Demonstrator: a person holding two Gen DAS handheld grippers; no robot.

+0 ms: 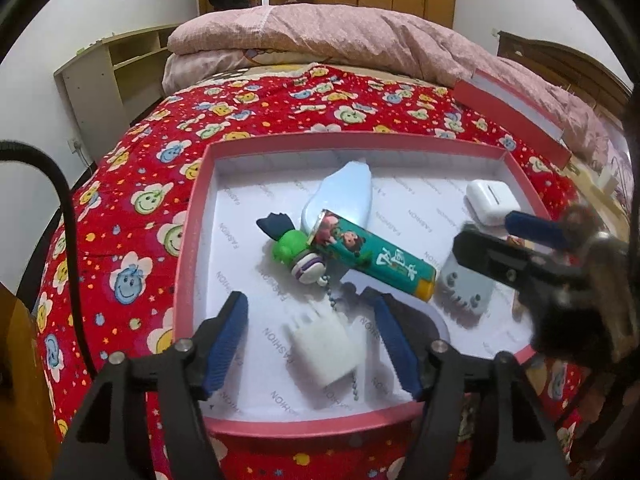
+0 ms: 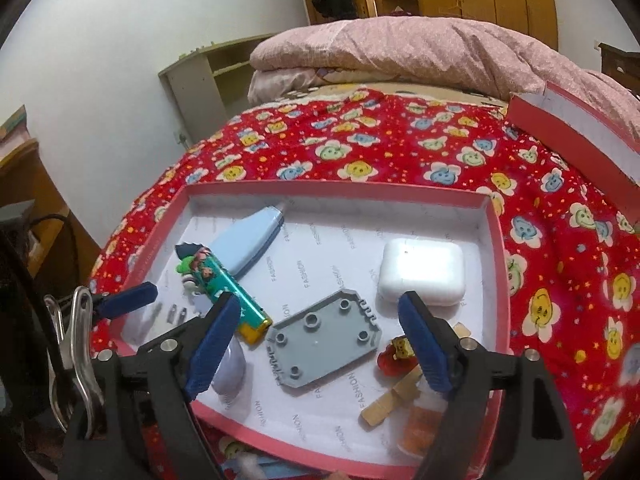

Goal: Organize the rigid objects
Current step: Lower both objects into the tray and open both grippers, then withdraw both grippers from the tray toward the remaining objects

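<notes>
While both tongs gape empty, left tongs [image 1: 310, 334] straddle white plug [image 1: 320, 350].

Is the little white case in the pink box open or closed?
Closed. The white case lies flat in the pink box, its lid down with no gap showing in either view.

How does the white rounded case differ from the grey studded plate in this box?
The glossy white rounded plastic case is thick and pillow-like; the flat grey plastic plate with round studs is thin. The case has smooth, soft corners, while the plate has angled corners and notched ends. The case sits nearer the box's far right corner, the plate nearer the middle. Both lie flat on the floor of the pink-rimmed cardboard box.
</notes>
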